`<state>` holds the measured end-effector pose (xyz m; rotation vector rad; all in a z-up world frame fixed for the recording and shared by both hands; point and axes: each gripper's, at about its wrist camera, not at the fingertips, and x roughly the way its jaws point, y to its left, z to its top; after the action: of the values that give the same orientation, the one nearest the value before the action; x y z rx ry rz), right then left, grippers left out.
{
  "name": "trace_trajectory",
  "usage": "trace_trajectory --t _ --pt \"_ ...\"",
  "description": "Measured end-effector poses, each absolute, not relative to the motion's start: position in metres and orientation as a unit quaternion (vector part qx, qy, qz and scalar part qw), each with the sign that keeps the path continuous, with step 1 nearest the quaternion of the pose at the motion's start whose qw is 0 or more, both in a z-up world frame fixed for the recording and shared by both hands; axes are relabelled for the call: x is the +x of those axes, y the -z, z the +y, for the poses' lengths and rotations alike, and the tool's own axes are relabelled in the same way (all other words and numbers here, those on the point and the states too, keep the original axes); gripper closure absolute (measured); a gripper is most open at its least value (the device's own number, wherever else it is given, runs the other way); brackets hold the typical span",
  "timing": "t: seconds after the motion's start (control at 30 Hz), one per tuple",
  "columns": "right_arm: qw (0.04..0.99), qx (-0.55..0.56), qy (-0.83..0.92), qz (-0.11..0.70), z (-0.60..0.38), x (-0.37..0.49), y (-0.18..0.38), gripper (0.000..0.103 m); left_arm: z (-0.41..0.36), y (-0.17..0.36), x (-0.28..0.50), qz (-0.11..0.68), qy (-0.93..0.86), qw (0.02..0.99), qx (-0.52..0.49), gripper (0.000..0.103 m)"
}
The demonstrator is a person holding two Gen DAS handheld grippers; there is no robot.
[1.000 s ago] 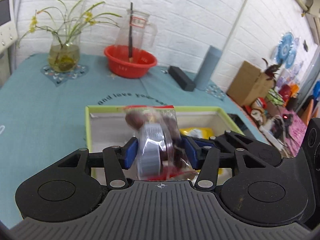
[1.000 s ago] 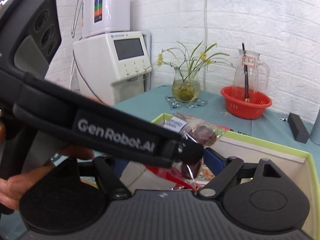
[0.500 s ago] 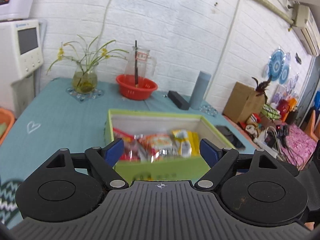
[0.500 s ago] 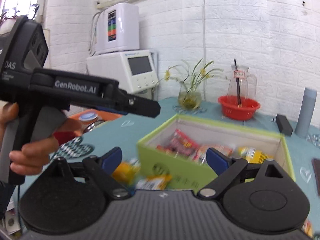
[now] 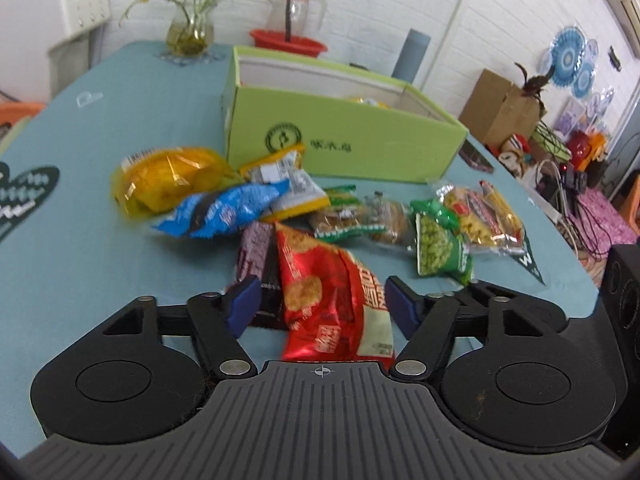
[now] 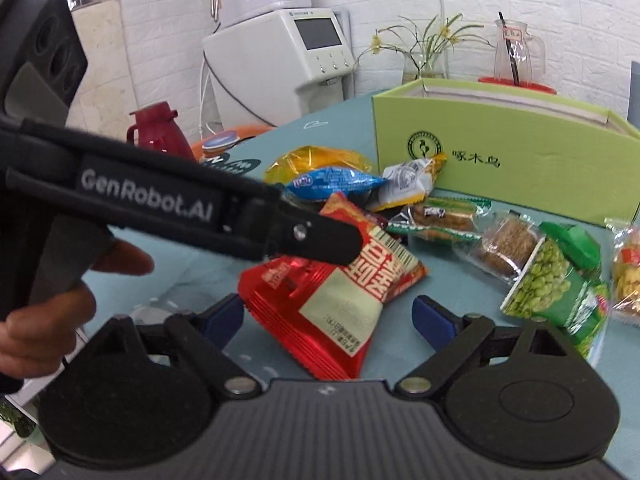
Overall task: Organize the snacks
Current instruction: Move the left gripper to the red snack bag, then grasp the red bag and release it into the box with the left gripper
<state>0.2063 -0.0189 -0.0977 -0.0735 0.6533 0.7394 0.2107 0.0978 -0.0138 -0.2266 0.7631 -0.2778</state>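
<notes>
Hovering over a heap of snack packets on a teal tablecloth point(image 5: 100, 128), two hand-held grippers point down at the same red snack packet point(image 5: 332, 300). The left gripper point(image 5: 320, 304) has its blue pads point(image 5: 244, 304) set on either side of the red packet; the jaws are closing, and the pads stand close beside the packet's edges without clearly pressing it. A dark purple packet point(image 5: 256, 252) lies just ahead of the left pad, partly under the red one.

The right gripper point(image 6: 328, 316) frames the same red packet from another angle. Its jaws are wide and narrowing, with a clear gap between each pad and the packet, so it grips nothing. The left gripper's black arm crosses above the packet in this view, held by a hand point(image 6: 44, 320) at the left edge.

Ahead of both sets of jaws lie a yellow packet point(image 5: 168, 180), a blue packet point(image 5: 224, 210), and further right a green pea packet point(image 5: 440, 246). Beyond the heap stands an open light green box point(image 5: 344, 136), with more snacks barely visible inside it.
</notes>
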Motion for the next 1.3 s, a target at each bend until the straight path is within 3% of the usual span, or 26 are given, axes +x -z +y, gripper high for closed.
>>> trace_trajectory --t 0.03,0.07,0.2,0.33,0.4,0.47,0.53,0.8,0.93,1.03,1.1,1.17,1.3 --pt "0.878 -0.029 -0.357 0.317 -0.020 0.206 0.098 0.022 0.099 0.019 0.213 0.384 0.140 0.905 -0.120 0.074" --pt "0.878 -0.026 -0.361 0.314 -0.021 0.205 0.096 0.035 0.099 0.021 0.212 0.387 0.141 0.902 -0.126 0.073" --pt "0.880 -0.053 -0.350 0.315 -0.032 0.181 0.090 0.034 0.087 0.023 0.195 0.392 0.164 0.895 -0.136 0.073" --pt "0.891 -0.064 -0.319 0.317 -0.062 0.158 0.087 0.024 0.061 0.028 0.186 0.399 0.214 0.881 -0.136 0.072" --pt "0.901 -0.056 -0.296 0.312 -0.074 0.157 0.084 0.016 0.054 0.032 0.190 0.407 0.216 0.876 -0.140 0.065" --pt "0.908 -0.051 -0.283 0.305 -0.083 0.154 0.080 0.012 0.057 0.029 0.192 0.409 0.199 0.878 -0.147 0.051" --pt "0.913 -0.041 -0.283 0.292 -0.093 0.148 0.077 0.010 0.065 0.022 0.188 0.394 0.192 0.886 -0.149 0.047" --pt "0.904 -0.007 -0.304 0.299 -0.085 0.160 0.086 0.011 0.071 0.017 0.192 0.392 0.185 0.889 -0.147 0.047" --pt "0.903 0.014 -0.295 0.313 -0.082 0.170 0.092 0.025 0.060 0.023 0.202 0.404 0.195 0.884 -0.131 0.047" --pt "0.902 0.018 -0.295 0.316 -0.079 0.173 0.097 0.025 0.061 0.034 0.208 0.418 0.198 0.876 -0.138 0.045" --pt "0.901 0.016 -0.299 0.314 -0.075 0.175 0.098 0.029 0.064 0.037 0.208 0.412 0.204 0.875 -0.150 0.046" --pt "0.897 0.008 -0.311 0.314 -0.068 0.178 0.097 0.038 0.062 0.036 0.208 0.415 0.203 0.874 -0.148 0.061" --pt "0.903 -0.007 -0.314 0.293 -0.066 0.174 0.077 0.041 0.065 0.021 0.210 0.405 0.213 0.873 -0.167 0.068"
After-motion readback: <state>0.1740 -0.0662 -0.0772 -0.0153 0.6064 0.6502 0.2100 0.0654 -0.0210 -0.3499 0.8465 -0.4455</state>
